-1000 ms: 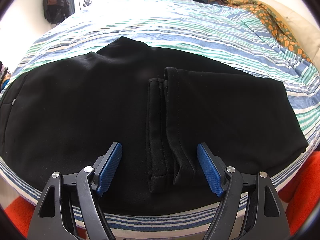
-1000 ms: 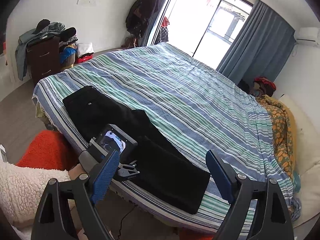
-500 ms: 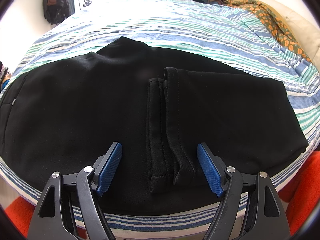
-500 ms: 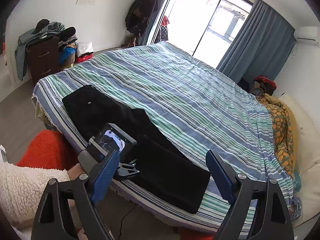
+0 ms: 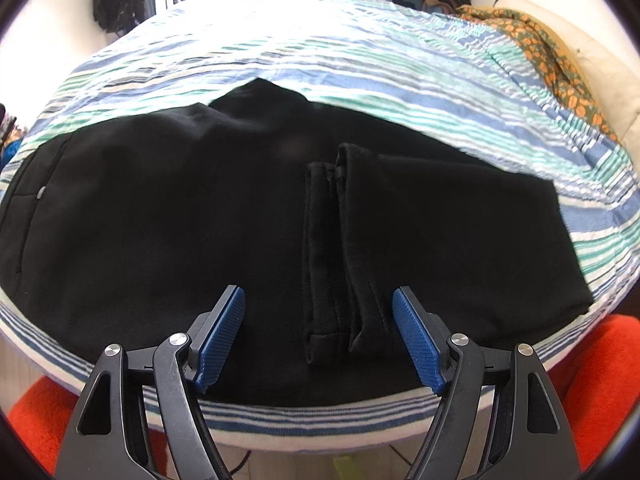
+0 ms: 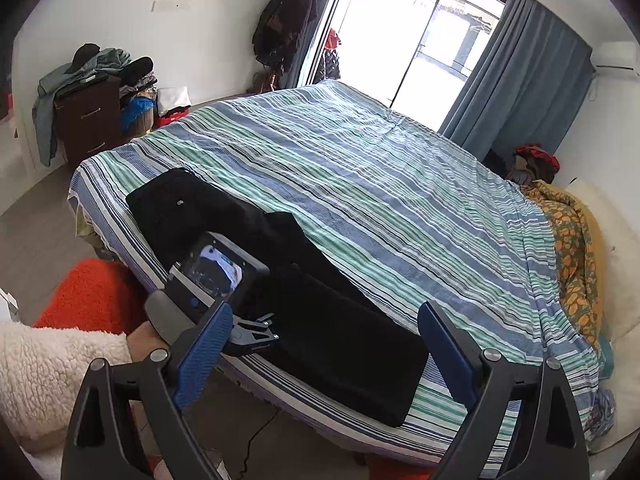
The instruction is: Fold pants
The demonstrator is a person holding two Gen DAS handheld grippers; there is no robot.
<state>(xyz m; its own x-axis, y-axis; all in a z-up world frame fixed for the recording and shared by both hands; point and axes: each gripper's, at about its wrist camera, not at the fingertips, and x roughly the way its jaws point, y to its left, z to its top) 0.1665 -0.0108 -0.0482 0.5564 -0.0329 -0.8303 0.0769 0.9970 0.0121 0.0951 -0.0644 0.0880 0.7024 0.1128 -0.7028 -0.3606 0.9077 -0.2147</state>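
Lying part-folded on striped bed point(image 6: 400, 184): black pants point(image 5: 160, 220). Left gripper point(image 5: 320, 336) wide, empty; right gripper point(image 6: 324, 356) opening, empty. Risk: loose hems point(image 5: 340, 320) slipping apart if pinched unevenly.

The left black two-finger gripper with blue pads point(image 5: 319, 334) angles downward, jaws apart, gripping nothing; the right black blue-padded gripper point(image 6: 326, 354), near, is opening, empty

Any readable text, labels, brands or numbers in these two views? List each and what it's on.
No readable text in either view.
Black pants: no label or tag showing.
Screen on the left gripper's camera unit: shows only a live image, no legible characters.
White plate on the far wall: too small and blurred to read.
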